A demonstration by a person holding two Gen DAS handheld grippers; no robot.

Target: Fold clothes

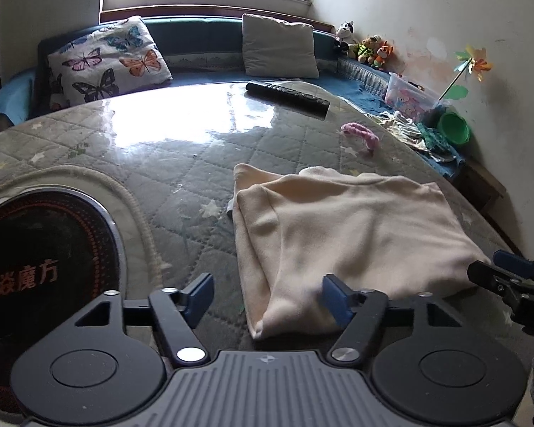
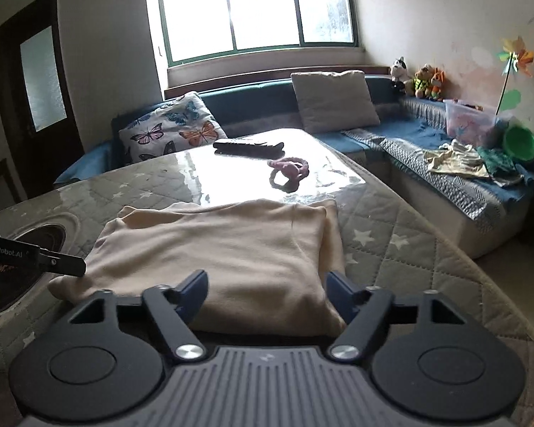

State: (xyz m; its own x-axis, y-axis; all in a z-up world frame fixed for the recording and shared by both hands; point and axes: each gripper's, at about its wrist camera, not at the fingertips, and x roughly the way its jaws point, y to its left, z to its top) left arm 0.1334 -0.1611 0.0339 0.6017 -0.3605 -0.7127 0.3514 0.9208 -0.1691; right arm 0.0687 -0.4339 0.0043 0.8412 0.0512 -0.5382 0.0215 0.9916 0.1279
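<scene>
Garment: a cream garment (image 1: 341, 235) is seen folded into a rough rectangle and laid flat on the quilted table cover (image 1: 160, 163), at the near side of the table, towards its right edge in the left wrist view.
Garment edges: a doubled fold is shown along its left side in the left wrist view; a rounded lobe of cloth is seen at the far left corner in the right wrist view (image 2: 210, 249).
Left gripper: the left gripper (image 1: 265, 297) is held low at the garment's near left corner, its tongs spread wide apart; the right blue pad (image 1: 333, 299) is seen over the cloth, the left pad over the bare cover. Nothing is clamped.
Right gripper: the right gripper (image 2: 267, 293) is held at the near edge of the garment, its tongs likewise wide apart, with the cloth's near right part lying between them; whether the pads touch the cloth cannot be told.
Table: a round dark hotplate (image 1: 42, 249) with red characters is set into the cover at the left.
Far side of the table: a black remote control (image 1: 286, 96) and a pink knitted band (image 1: 360, 134) are seen lying apart from each other on the glossy part.
Behind: a butterfly cushion (image 1: 106, 60) and a plain cushion (image 1: 279, 45) are propped on the blue bench.
</scene>
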